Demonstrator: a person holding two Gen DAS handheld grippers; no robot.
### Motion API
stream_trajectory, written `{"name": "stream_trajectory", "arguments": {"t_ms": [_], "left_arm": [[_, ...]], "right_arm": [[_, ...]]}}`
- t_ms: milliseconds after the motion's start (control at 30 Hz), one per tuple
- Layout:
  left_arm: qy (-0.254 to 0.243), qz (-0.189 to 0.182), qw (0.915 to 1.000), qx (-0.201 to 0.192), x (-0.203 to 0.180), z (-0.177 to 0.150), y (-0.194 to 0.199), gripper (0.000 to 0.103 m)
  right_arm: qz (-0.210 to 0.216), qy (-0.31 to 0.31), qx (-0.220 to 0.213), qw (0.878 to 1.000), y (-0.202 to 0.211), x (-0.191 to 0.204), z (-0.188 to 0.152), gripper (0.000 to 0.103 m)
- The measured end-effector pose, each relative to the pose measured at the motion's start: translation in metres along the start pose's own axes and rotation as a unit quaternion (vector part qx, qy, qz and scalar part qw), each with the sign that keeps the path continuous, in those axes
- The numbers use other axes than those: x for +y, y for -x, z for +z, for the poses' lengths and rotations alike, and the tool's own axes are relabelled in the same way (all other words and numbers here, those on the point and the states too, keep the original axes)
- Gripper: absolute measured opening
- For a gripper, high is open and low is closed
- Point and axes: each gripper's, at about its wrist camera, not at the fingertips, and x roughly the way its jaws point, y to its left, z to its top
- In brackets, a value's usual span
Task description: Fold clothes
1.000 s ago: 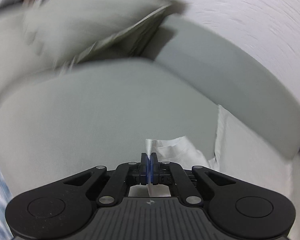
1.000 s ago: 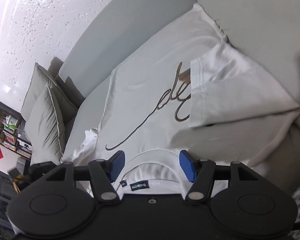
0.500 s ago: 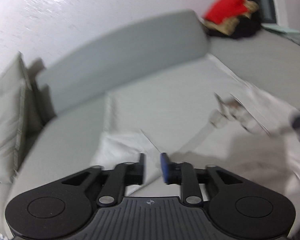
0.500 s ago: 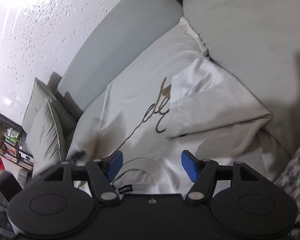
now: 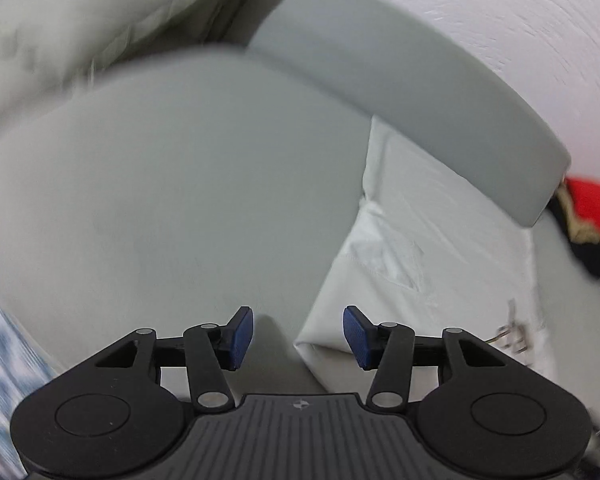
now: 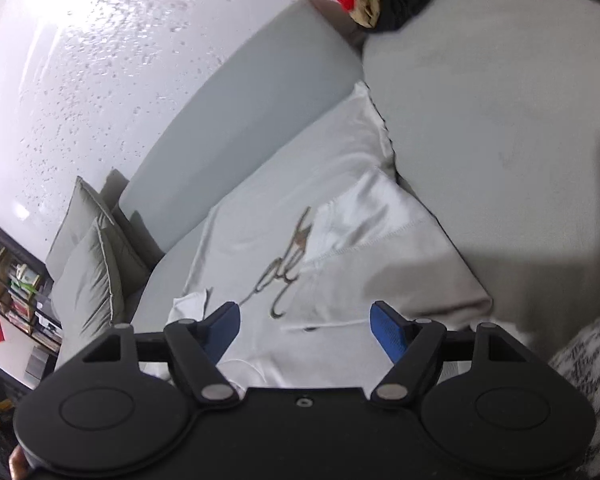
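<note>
Left tongs [image 5: 298,334] apart, empty, over sofa [image 5: 160,200] beside folded shirt [image 5: 420,248] edge. Right tongs [image 6: 304,330] apart, empty, above shirt, one sleeve [image 6: 384,248] folded in.

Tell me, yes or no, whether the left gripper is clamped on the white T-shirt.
No: the left gripper is open with nothing between its blue pads, and the white T-shirt lies flat on the grey sofa.

Left gripper [image 5: 298,335] with jaws spread wide and nothing between them, right gripper [image 6: 305,331] likewise wide apart, gripping nothing
</note>
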Motion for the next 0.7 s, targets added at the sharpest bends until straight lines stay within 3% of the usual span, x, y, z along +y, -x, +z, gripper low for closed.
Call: {"name": "stream_trajectory", "arguments": {"t_ms": [167, 233, 300, 467, 600, 700], "left_arm": [[0.021, -0.026, 0.9992, 0.021, 0.004, 0.003, -0.02, 0.042], [0.029, -0.035, 0.9982, 0.038, 0.002, 0.002, -0.029, 0.016], [0.021, -0.028, 0.9985, 0.041, -0.003, 0.001, -0.034, 0.002], [-0.016, 0.025, 0.9995, -0.004, -0.014, -0.012, -0.024, 0.002], [-0.057, 0.074, 0.9954, -0.023, -0.025, -0.016, -0.01, 0.014], [-0.103, 0.091, 0.9875, -0.077, -0.036, -0.019, 0.008, 0.022]], "right_arm": [[0.0, -0.009, 0.003, 1.0, -0.001, -0.004, 0.001, 0.072], [0.001, -0.015, 0.005, 1.0, -0.002, -0.006, 0.001, 0.072], [0.0, -0.016, 0.006, 1.0, -0.002, -0.007, 0.001, 0.072], [-0.004, -0.016, 0.006, 1.0, -0.001, -0.008, 0.001, 0.072], [-0.009, -0.004, 0.01, 1.0, 0.0, -0.004, 0.002, 0.072], [-0.01, 0.018, -0.014, 1.0, 0.009, 0.006, 0.004, 0.073]]}}
